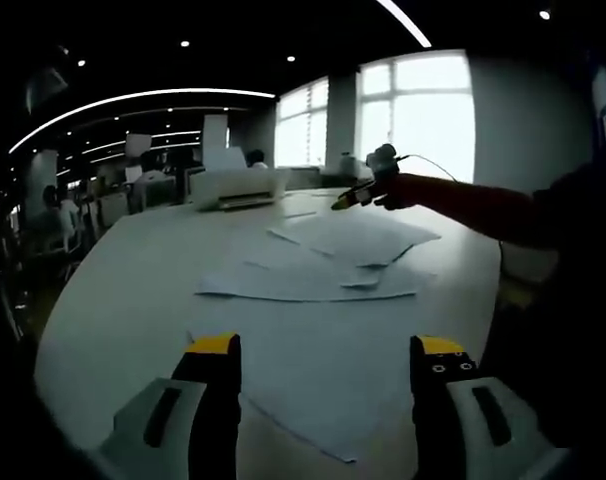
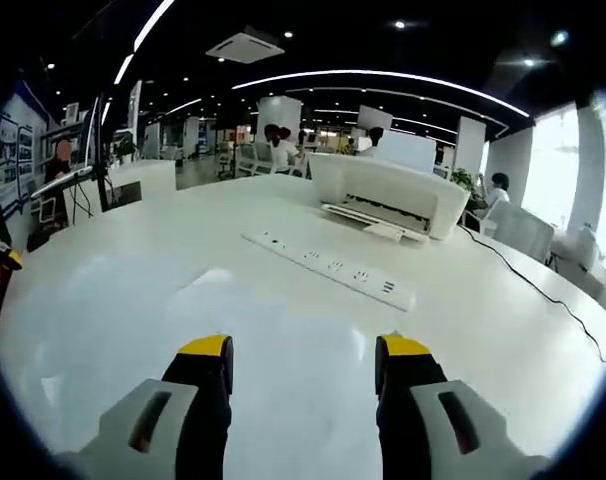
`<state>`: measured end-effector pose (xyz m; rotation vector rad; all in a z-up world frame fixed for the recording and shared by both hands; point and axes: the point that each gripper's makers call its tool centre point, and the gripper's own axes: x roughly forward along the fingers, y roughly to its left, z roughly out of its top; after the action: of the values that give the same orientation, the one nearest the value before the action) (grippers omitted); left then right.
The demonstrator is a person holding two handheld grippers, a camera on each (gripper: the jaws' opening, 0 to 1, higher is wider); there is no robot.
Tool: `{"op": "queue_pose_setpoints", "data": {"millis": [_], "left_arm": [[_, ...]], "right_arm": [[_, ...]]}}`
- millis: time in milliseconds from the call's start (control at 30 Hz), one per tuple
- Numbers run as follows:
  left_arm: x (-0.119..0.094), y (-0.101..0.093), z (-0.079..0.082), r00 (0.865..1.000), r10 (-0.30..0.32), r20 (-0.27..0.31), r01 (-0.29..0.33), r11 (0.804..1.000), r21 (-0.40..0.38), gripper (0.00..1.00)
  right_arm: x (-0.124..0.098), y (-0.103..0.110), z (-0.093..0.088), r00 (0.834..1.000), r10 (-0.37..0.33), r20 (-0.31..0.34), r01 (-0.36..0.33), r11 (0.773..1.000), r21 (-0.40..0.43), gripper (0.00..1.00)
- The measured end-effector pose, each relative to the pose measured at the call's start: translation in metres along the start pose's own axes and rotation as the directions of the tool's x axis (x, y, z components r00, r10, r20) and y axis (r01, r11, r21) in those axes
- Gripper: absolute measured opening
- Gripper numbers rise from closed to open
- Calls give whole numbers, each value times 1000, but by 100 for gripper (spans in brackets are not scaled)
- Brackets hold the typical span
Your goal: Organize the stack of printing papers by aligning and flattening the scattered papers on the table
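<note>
We find no text we can read anywhere here. In the right gripper view, the framed posters on the blue wall panel (image 2: 15, 150) at far left carry print, but it is too small and blurred for us to make out. The white boxy desktop printer (image 2: 388, 195) shows us no legible brand or label, and the scattered white sheets of printing paper (image 1: 323, 265) on the pale round tabletop (image 1: 113, 300) look blank to us.

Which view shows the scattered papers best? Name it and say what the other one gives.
The left gripper view: the scattered papers lie spread and overlapping across the table ahead of the open left gripper. The right gripper view faces the printer and power strip instead.
</note>
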<state>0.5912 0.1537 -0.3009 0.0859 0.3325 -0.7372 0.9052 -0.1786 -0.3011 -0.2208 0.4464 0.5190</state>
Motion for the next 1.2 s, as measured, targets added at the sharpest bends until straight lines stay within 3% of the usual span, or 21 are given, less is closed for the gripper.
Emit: {"op": "queue_pose_setpoints", "data": {"millis": [367,733,1033,1200], "left_arm": [[-7,6,-1,1000,11,11,-11,1000,-8,72],[-5,6,-4,1000,9,4,-8,1000,-13,72],[-5,8,-2,1000,14,-3,-14,1000,-12,71],[-3,5,-4,1000,2,-15,-2,1000,-9,71]], "right_arm": [[15,-6,-9,999,-5,-44,5,1000,11,53],[20,1,-24,997,-6,-79,8,1000,16,53],[21,13,-19,999,24,-36,-21,997,73,53],[21,10,-17,1000,13,-19,-12,997,81,53]]}}
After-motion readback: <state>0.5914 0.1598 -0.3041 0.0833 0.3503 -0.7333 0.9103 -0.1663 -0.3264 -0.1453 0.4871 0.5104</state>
